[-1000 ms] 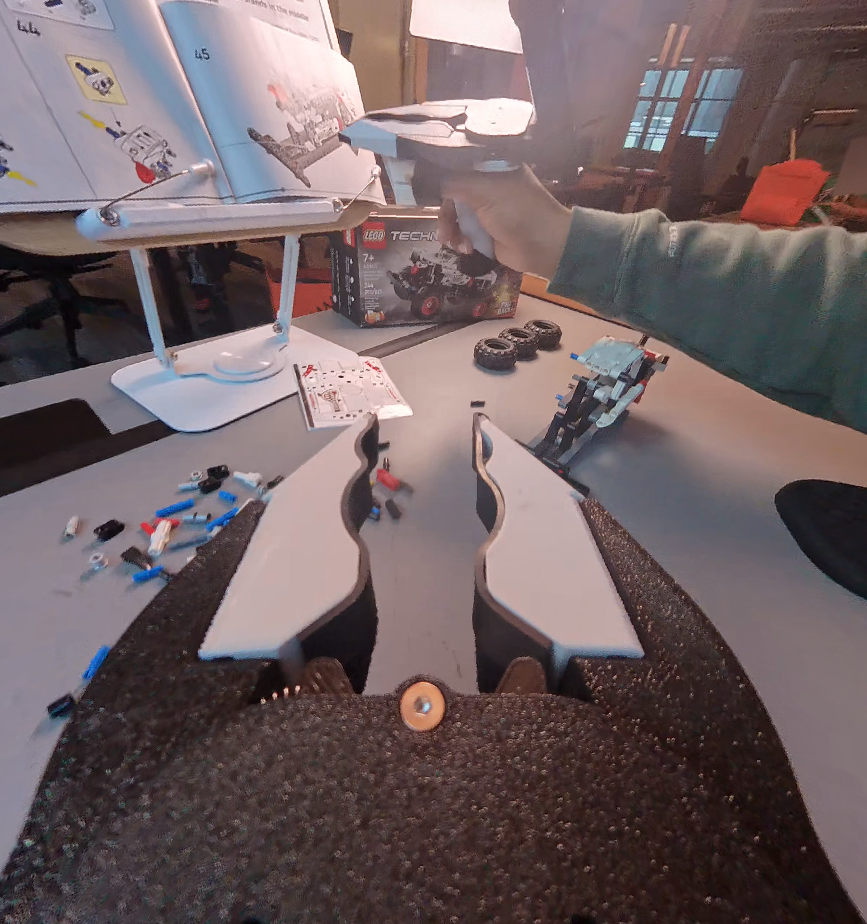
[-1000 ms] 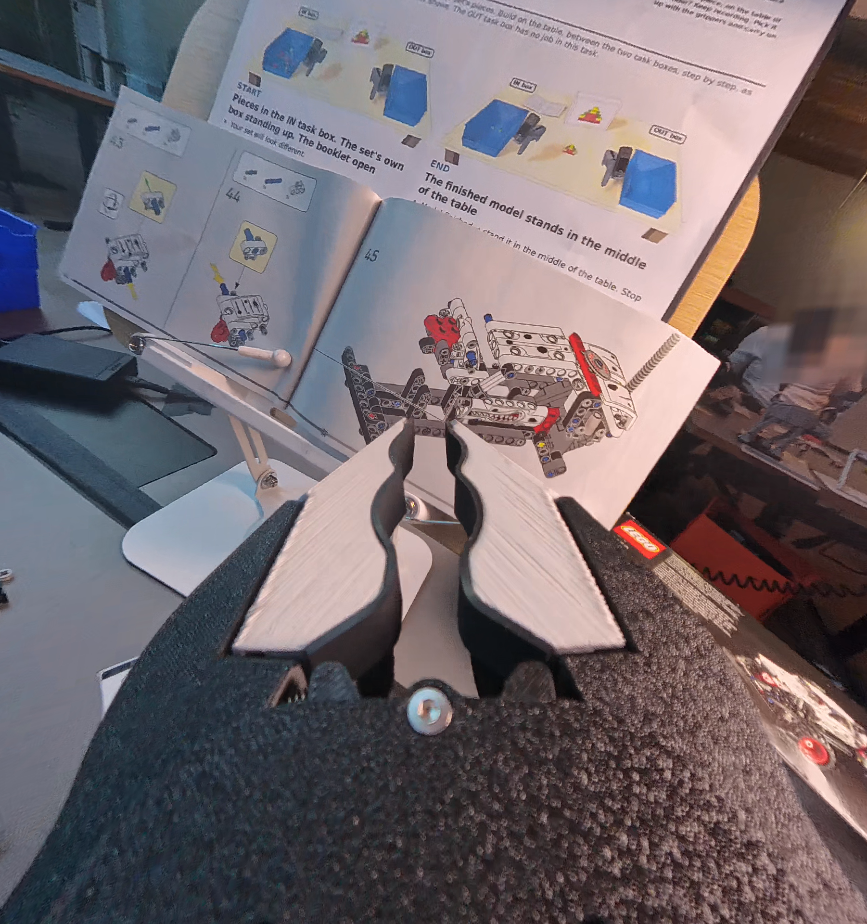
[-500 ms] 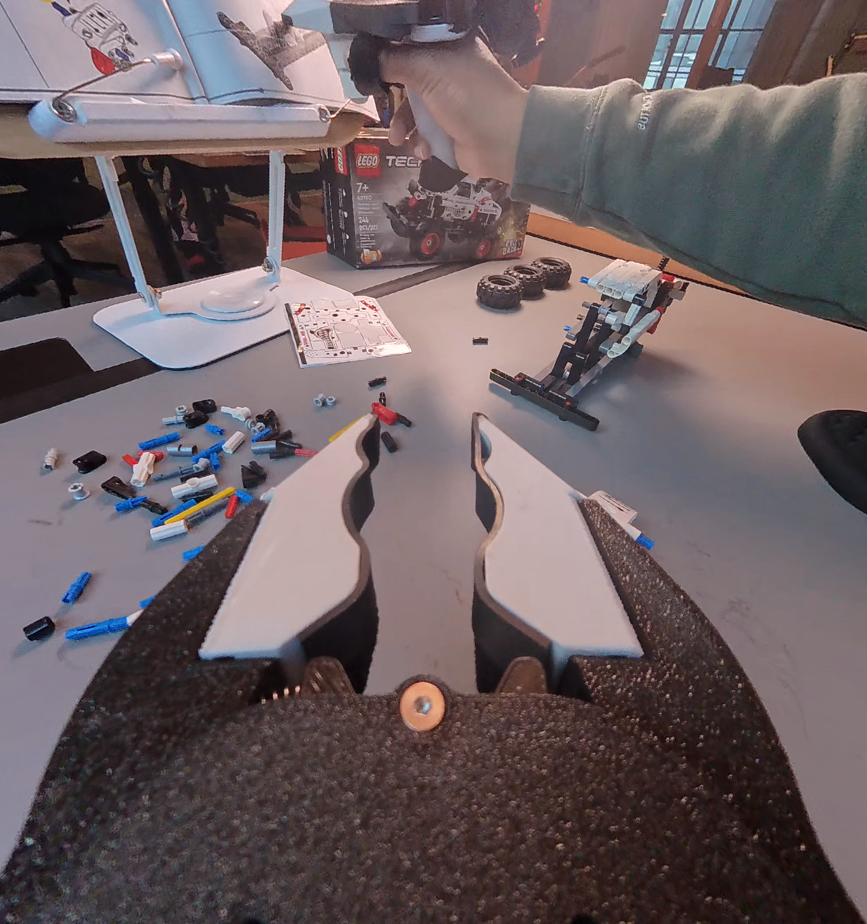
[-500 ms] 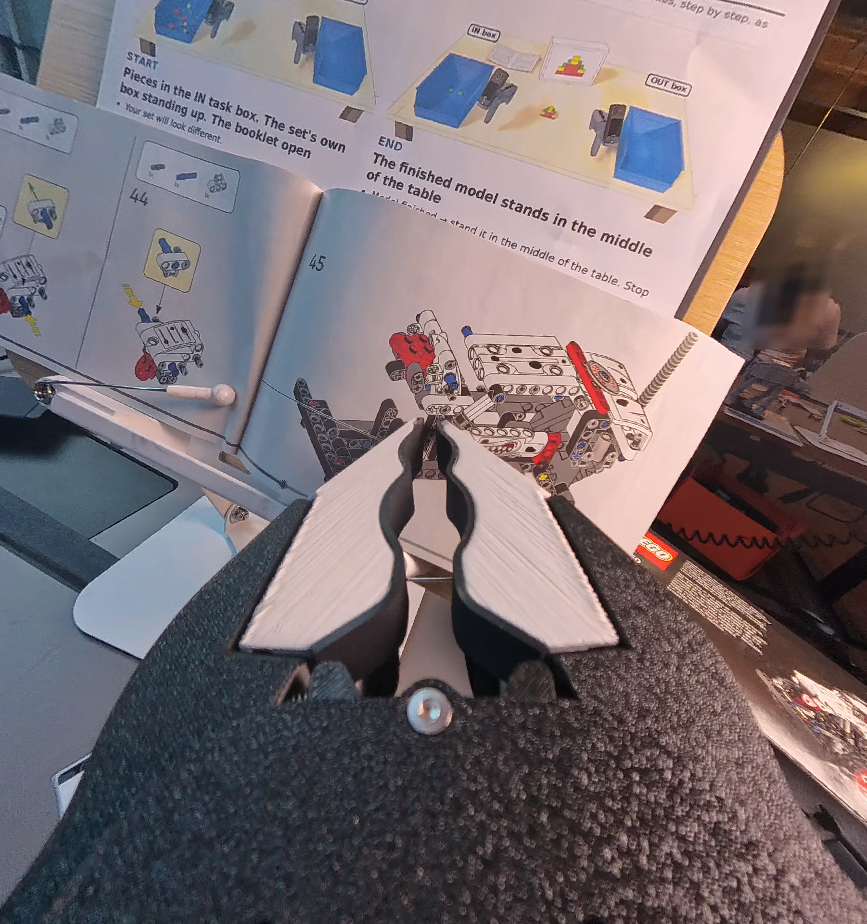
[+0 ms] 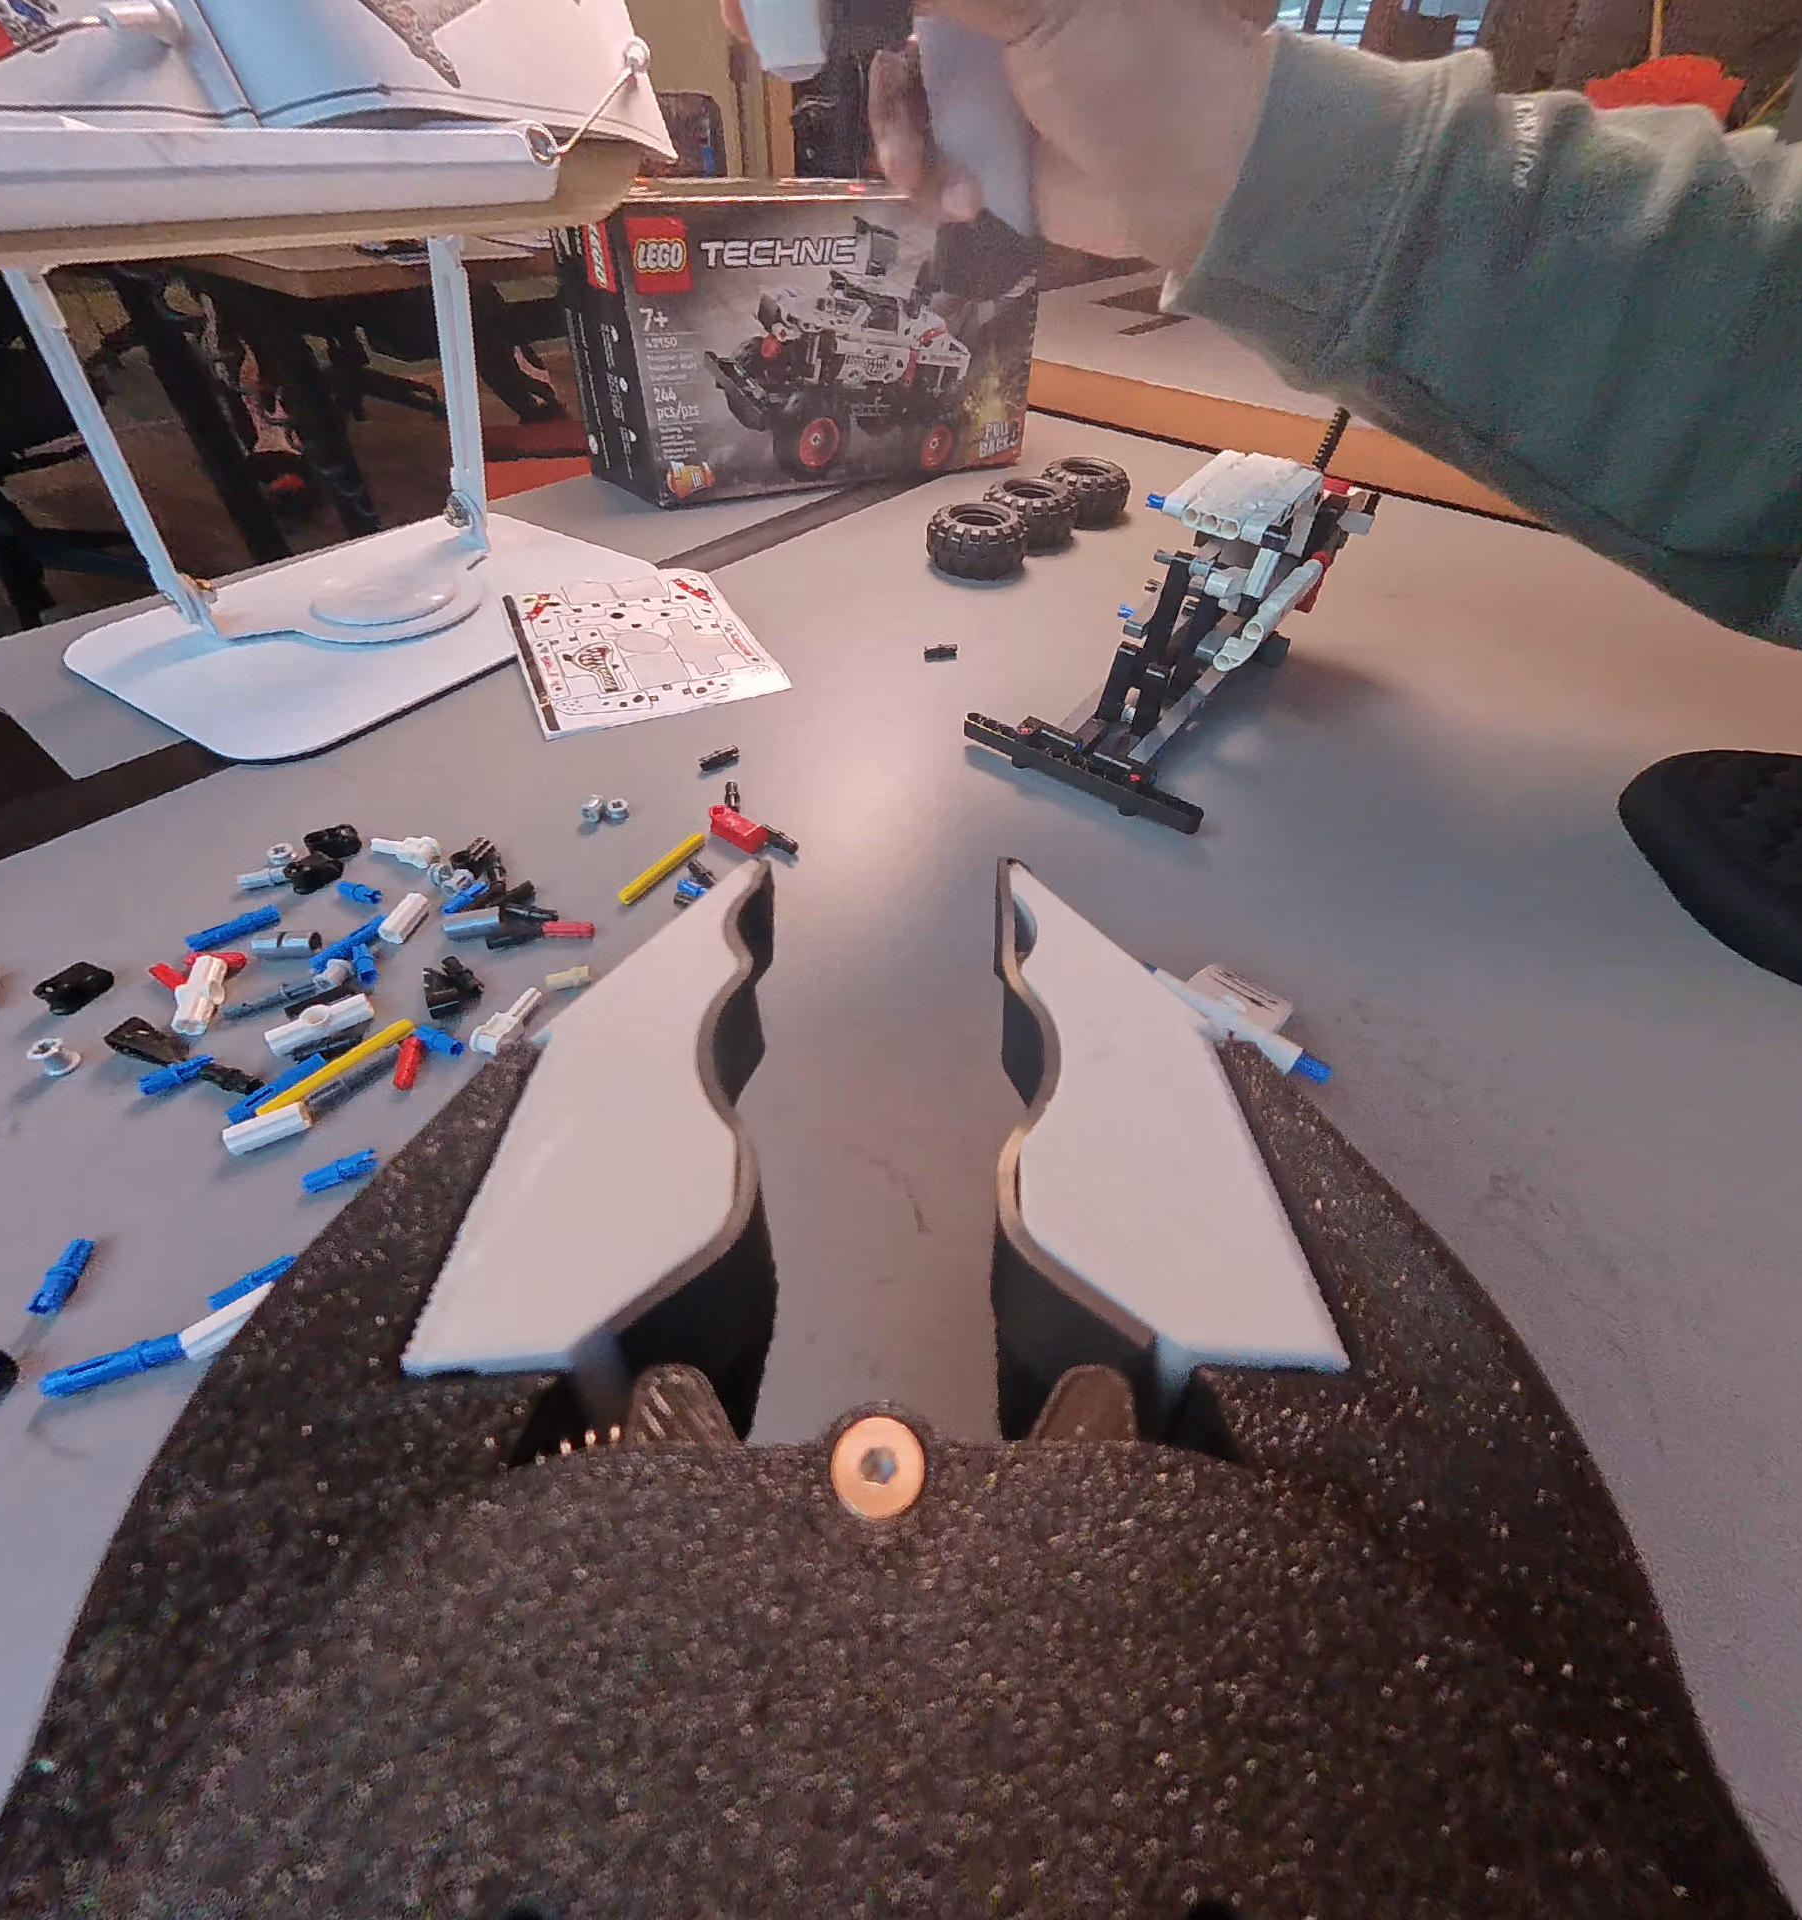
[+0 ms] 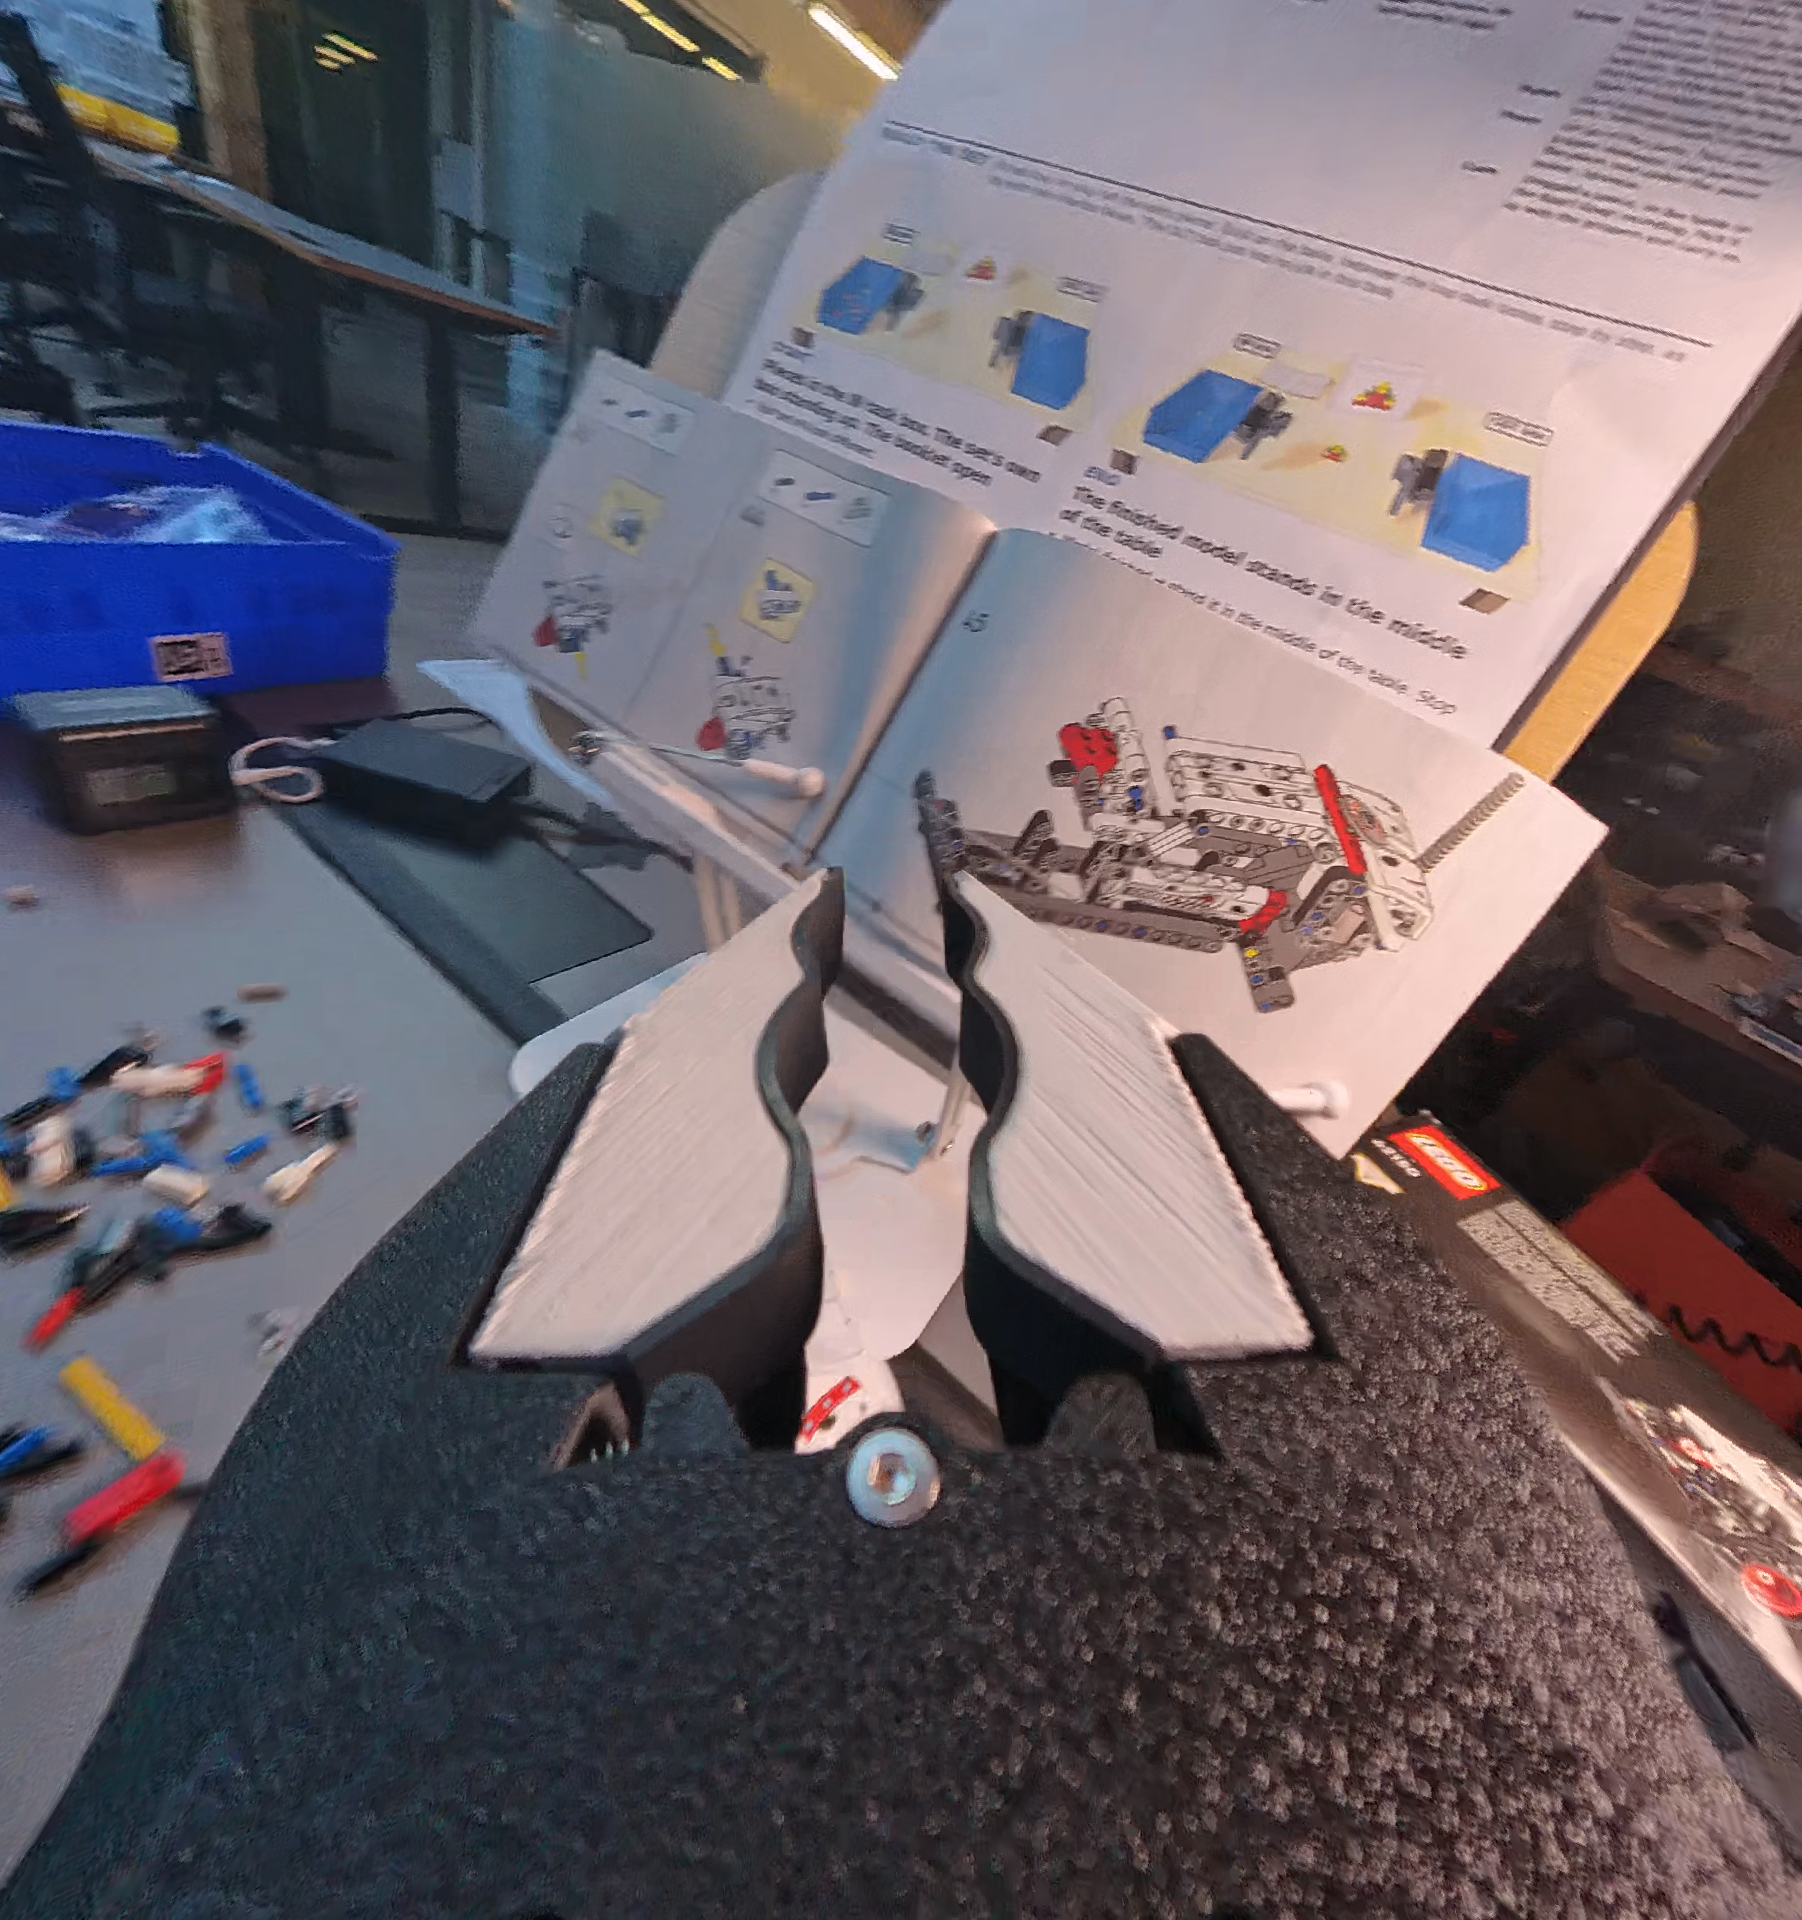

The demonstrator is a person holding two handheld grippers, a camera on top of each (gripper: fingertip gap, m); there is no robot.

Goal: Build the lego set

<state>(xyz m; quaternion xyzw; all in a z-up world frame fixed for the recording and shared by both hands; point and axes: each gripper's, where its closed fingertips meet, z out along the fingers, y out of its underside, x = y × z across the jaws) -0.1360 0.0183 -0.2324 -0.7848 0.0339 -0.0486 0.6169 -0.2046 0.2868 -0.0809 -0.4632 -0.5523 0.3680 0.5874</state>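
Note:
The partly built black, white and red model [image 5: 1188, 623] stands tilted on the grey table [image 5: 1396, 1039], ahead and to the right of my left gripper [image 5: 886, 873]. That gripper is open and empty, low over the table. Loose small pieces [image 5: 305, 987] lie to its left. A white piece with a blue pin [image 5: 1240, 1013] lies by its right finger. Three black tyres [image 5: 1022, 509] sit behind the model. My right gripper [image 6: 892, 894] is open and empty, held up in front of the open instruction booklet [image 6: 1136, 831]. The loose pieces also show in the right wrist view [image 6: 97, 1195].
The set's box [image 5: 803, 343] stands at the back. A sticker sheet [image 5: 637, 655] lies by the white book stand's base [image 5: 284, 644]. A sleeved arm [image 5: 1551, 260] crosses above the model. A blue bin [image 6: 149, 561] and a black power adapter [image 6: 419, 774] sit far left. One gripper's finger ends stand about 30 cm off the other's.
My left gripper has pulled back, so more loose pieces show. My right gripper's jaws have gone from nearly shut to open, and it has drawn back from the booklet page.

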